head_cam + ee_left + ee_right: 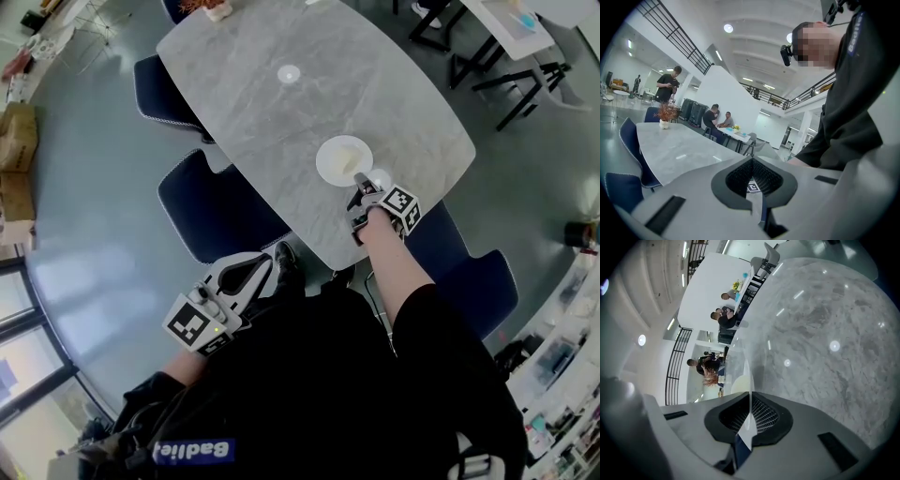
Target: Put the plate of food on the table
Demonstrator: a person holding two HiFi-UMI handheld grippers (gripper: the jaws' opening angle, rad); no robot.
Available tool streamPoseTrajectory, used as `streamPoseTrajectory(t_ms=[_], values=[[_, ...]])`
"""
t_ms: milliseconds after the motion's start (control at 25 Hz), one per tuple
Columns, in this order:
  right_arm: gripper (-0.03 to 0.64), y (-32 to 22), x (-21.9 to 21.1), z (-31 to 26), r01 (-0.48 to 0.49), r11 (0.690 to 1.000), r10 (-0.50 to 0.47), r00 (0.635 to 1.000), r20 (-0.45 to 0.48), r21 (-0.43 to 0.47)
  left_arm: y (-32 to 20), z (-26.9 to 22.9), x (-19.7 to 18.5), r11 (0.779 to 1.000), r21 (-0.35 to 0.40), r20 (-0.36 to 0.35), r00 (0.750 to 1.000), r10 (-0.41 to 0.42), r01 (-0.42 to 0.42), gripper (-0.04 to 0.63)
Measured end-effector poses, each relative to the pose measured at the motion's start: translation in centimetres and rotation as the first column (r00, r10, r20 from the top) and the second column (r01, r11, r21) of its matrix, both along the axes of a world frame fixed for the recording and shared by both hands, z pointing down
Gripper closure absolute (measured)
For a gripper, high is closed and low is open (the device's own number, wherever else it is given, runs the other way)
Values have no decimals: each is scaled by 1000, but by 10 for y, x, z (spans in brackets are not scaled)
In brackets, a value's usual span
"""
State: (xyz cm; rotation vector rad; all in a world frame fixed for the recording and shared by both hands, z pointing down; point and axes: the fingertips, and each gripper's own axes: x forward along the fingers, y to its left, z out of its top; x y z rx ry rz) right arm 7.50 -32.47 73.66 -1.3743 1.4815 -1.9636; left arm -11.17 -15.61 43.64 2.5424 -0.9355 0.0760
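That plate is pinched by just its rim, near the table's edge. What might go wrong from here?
The right tool grips the plate only by its thin rim, so it might tilt or slip, and the pale food could slide off. The plate is also close to the table edge; released there, a bump might knock it off.

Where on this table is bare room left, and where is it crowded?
Bare: the table from the plate to the potted plant at its far end. Crowded: only the near end, where the right gripper clamps the plate.
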Motion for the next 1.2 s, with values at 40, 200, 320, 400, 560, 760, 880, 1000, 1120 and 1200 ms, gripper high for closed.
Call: streamPoseTrajectory(t_ms=[40, 200, 320, 400, 560, 760, 880, 1000, 1120, 1200], values=[[600, 0, 1, 2, -3, 1000, 3, 1000, -2, -1, 0, 1, -1, 1000, -1, 1, 1000, -1, 1, 588], [600, -1, 1, 9, -10, 1000, 10, 1000, -10, -13, 3, 8, -5, 1000, -21, 6, 1000, -7, 7, 588], [600, 0, 1, 13, -10, 1000, 9, 1000, -18, -25, 3, 12, -7, 999, -34, 14, 1000, -6, 7, 588], [600, 0, -1, 14, -11, 999, 10, 1000, -23, -33, 3, 11, -6, 999, -33, 1, 1000, -4, 4, 588], [598, -1, 1, 18, -9, 998, 6, 998, -57, -60, 0, 8, -6, 999, -36, -33, 999, -10, 9, 588], [598, 1, 0, 26, 22, 992, -34, 995, -97, -127, -1, 8, -9, 999, -42, -60, 998, -20, 18, 588], [594, 2, -6, 30, 67, 981, -89, 989, -118, -181, -1, 15, -17, 997, -65, -48, 998, -36, 33, 588], [566, 3, -10, 31, 121, 970, -150, 980, -131, -209, 0, 19, -19, 996, -80, -43, 998, -47, 43, 588], [485, 2, -17, 32, 153, 962, -184, 975, -125, -225, 0, 20, -21, 995, -83, -55, 997, -50, 45, 588], [467, 2, -19, 34, 162, 958, -195, 973, -125, -235, 0, 20, -24, 995, -86, -58, 997, -52, 47, 588]])
